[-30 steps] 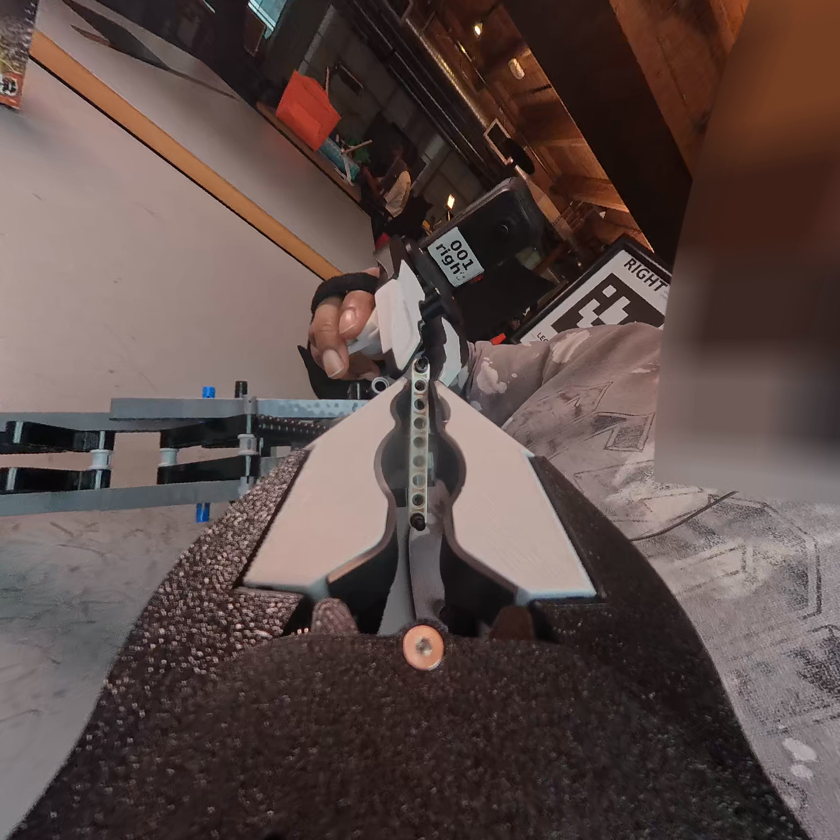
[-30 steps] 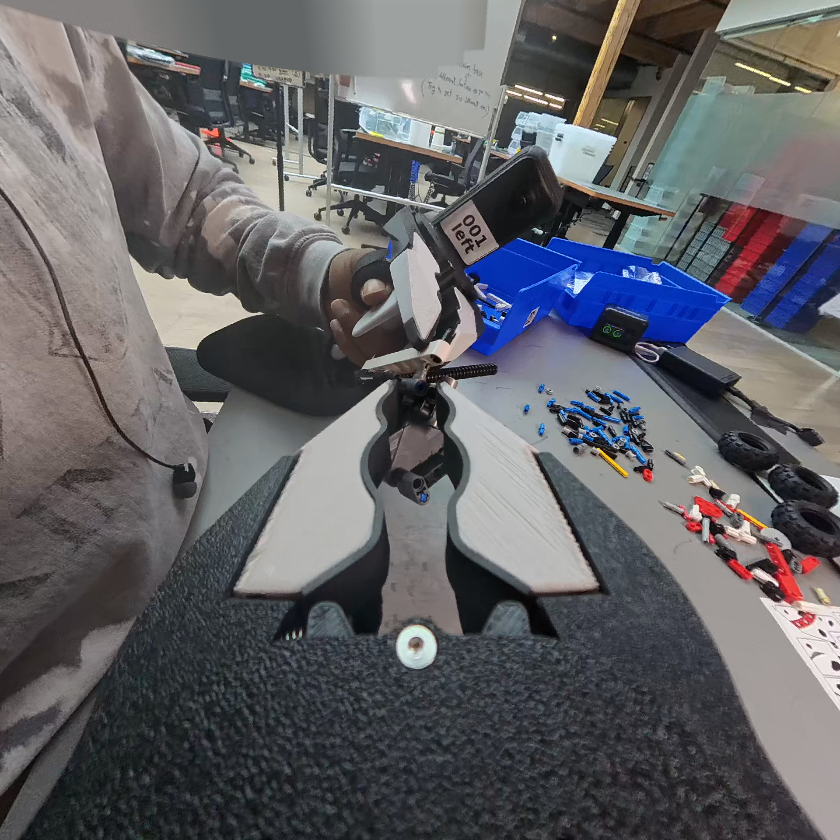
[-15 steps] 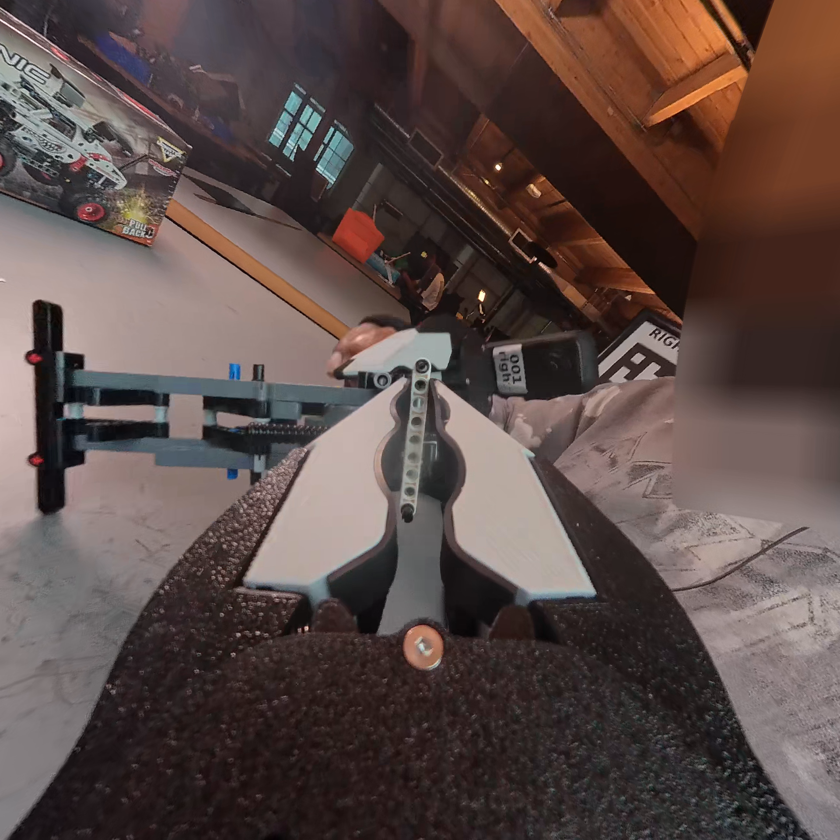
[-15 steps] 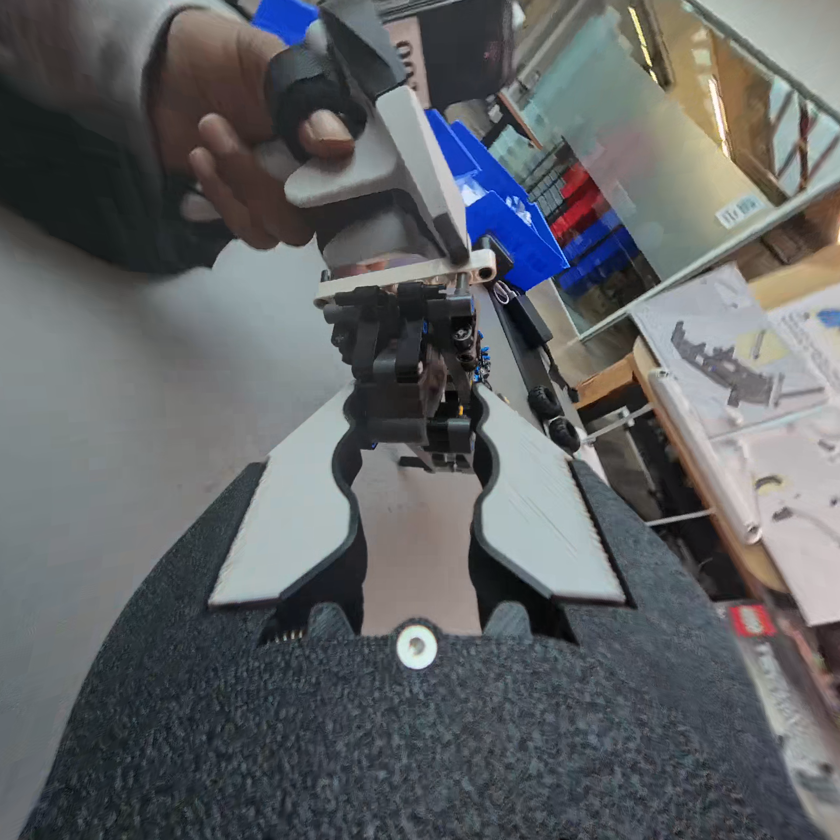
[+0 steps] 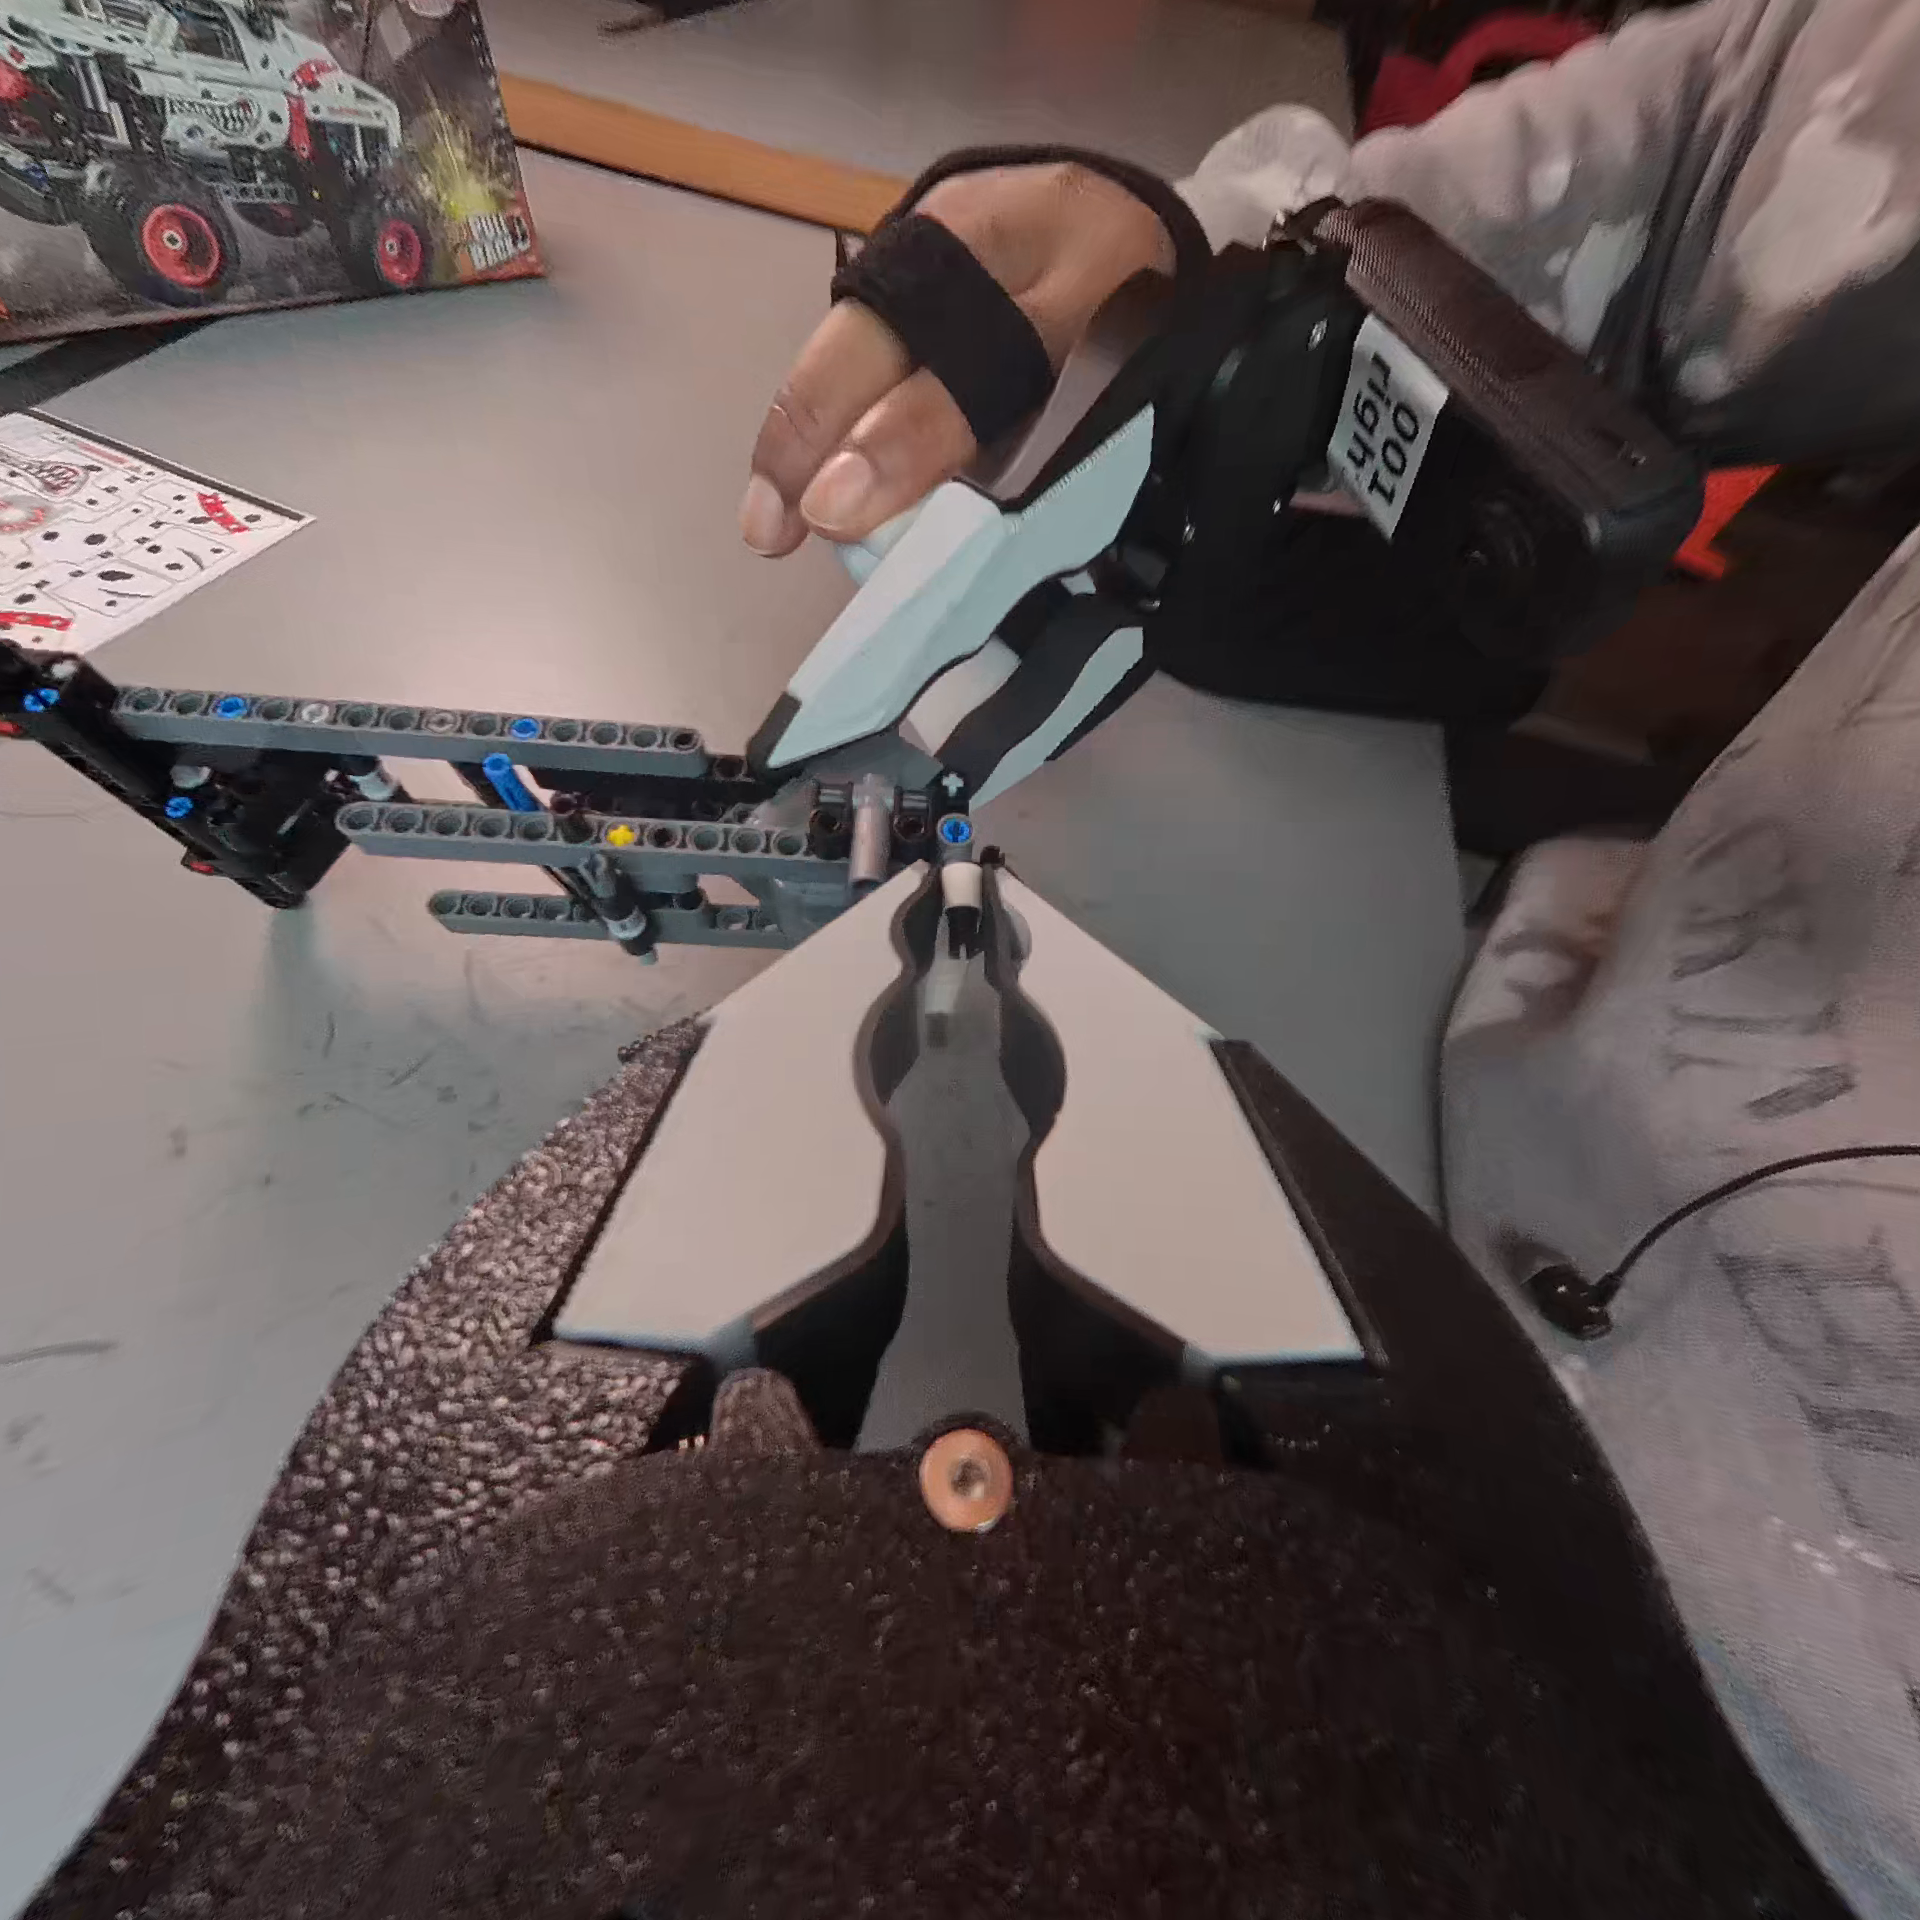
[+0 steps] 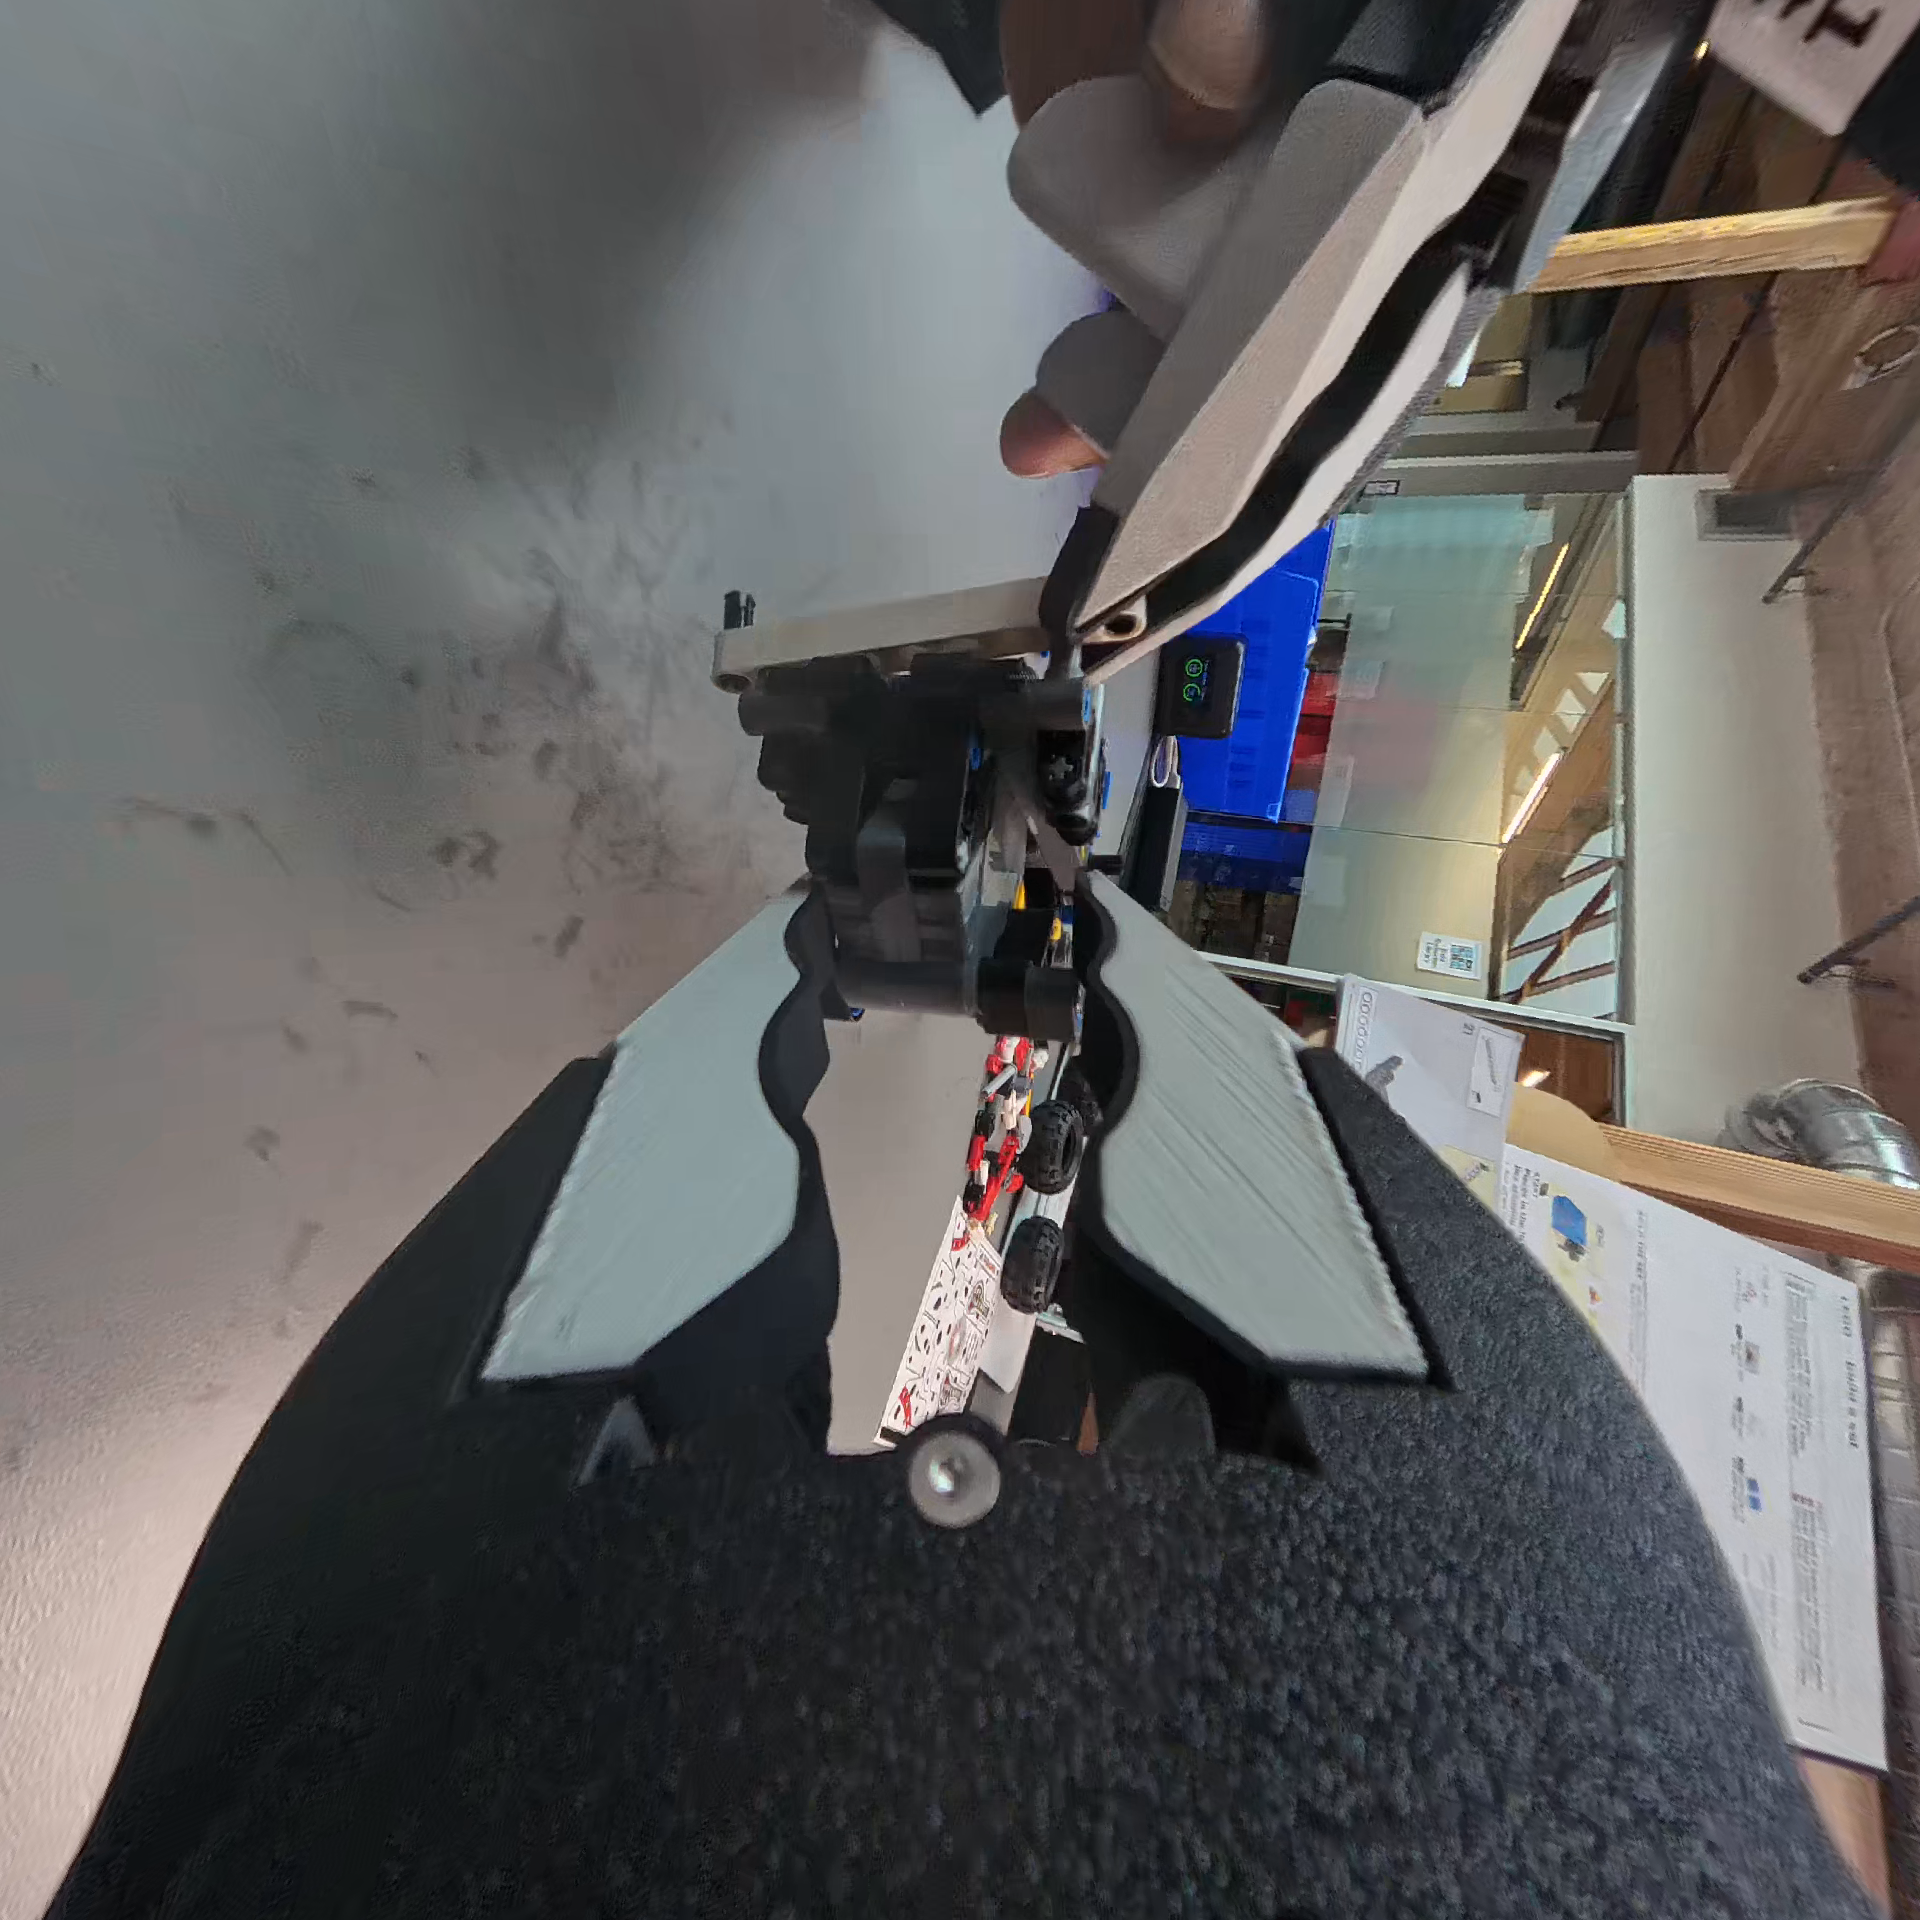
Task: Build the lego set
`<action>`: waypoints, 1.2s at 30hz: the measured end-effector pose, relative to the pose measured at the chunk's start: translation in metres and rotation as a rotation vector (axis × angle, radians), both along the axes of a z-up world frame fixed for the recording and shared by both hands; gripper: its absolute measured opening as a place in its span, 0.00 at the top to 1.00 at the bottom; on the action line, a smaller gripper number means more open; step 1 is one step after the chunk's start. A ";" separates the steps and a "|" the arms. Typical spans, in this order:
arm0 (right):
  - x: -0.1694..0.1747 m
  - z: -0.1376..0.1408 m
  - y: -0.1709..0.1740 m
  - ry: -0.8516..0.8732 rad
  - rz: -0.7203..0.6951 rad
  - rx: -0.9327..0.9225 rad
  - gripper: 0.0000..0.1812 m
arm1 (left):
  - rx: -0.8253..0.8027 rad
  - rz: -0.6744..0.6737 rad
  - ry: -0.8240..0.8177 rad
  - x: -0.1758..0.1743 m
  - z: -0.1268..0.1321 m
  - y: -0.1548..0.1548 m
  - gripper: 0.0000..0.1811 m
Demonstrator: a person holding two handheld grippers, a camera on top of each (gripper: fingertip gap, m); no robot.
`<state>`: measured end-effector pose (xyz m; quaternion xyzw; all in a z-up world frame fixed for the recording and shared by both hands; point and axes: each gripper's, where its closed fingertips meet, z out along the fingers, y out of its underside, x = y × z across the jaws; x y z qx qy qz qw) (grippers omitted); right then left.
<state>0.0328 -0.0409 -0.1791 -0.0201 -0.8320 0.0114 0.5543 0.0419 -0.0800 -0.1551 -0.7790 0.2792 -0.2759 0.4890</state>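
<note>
The lego chassis [image 5: 436, 717], long grey beams with black, blue and yellow pins, is held above the grey table [image 5: 520, 1091] and stretches left. My left gripper [image 5: 951, 875] is shut on a white beam [image 5: 958, 896], seen end on, pressed against the chassis's near end. In the right wrist view that beam [image 6: 894, 629] lies across the top of the dark chassis end [image 6: 914, 831]. My right gripper [image 6: 948, 896] is shut on that chassis end. It also shows in the left wrist view [image 5: 935, 613], and the left gripper shows in the right wrist view [image 6: 1247, 447].
The set's box [image 5: 229, 145] and a sticker sheet [image 5: 104, 520] lie at the far left. Black tyres [image 6: 1051, 1143], loose red parts [image 6: 997, 1143], a blue bin [image 6: 1273, 675], an instruction booklet [image 6: 1444, 1070] and papers [image 6: 1714, 1455] lie beyond. The person's sleeve [image 5: 1714, 1039] is to the right. About 5 centimeters separates my left fingertips from my right.
Both grippers have turned together with the chassis and the white beam. The left wrist view now looks down on the table and the beam shows end on. Both grips are unchanged.
</note>
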 end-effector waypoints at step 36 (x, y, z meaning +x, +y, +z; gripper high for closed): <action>0.018 -0.013 -0.022 -0.216 -0.410 -1.186 0.95 | 0.046 -0.092 0.279 0.002 -0.033 0.007 0.95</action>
